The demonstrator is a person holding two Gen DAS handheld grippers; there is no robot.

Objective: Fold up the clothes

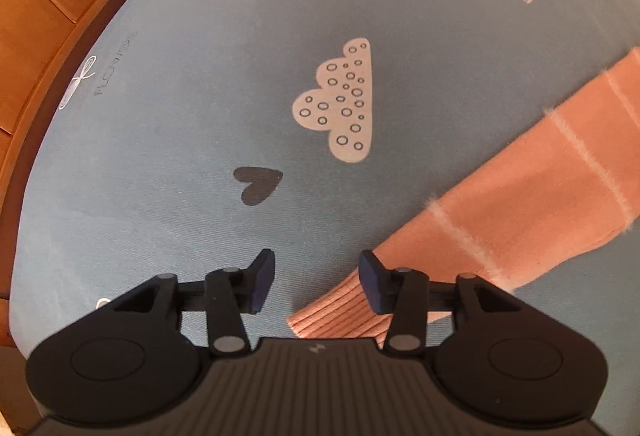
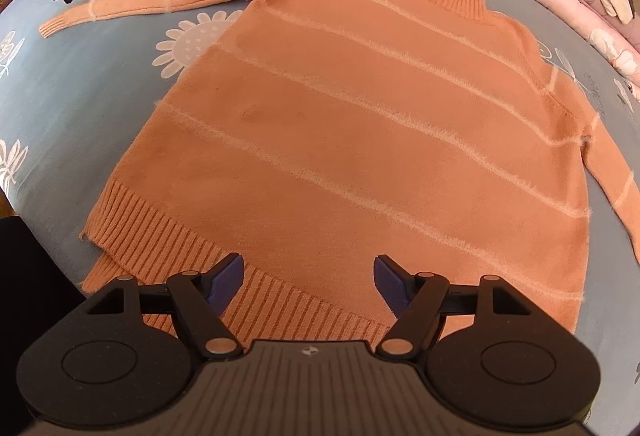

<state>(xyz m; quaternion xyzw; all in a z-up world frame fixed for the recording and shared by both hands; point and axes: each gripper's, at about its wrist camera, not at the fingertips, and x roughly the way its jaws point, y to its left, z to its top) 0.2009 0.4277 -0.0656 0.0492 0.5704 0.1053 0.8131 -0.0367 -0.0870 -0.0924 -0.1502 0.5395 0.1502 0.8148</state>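
sheet (image 1: pixel 180 116): "FLOWERS" | sweater (image 2: pixel 360 124) flat | both grippers' jaws apart, empty

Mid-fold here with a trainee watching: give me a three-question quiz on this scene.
1. True or false: the left gripper is shut on the ribbed cuff.
2. The orange knitted sweater with pale fuzzy stripes lies: A) bunched up B) spread flat C) folded in half
3. Which ribbed part lies beneath the right gripper?

Key: 1 false, its jaws are open; 2 B; 3 the ribbed hem.
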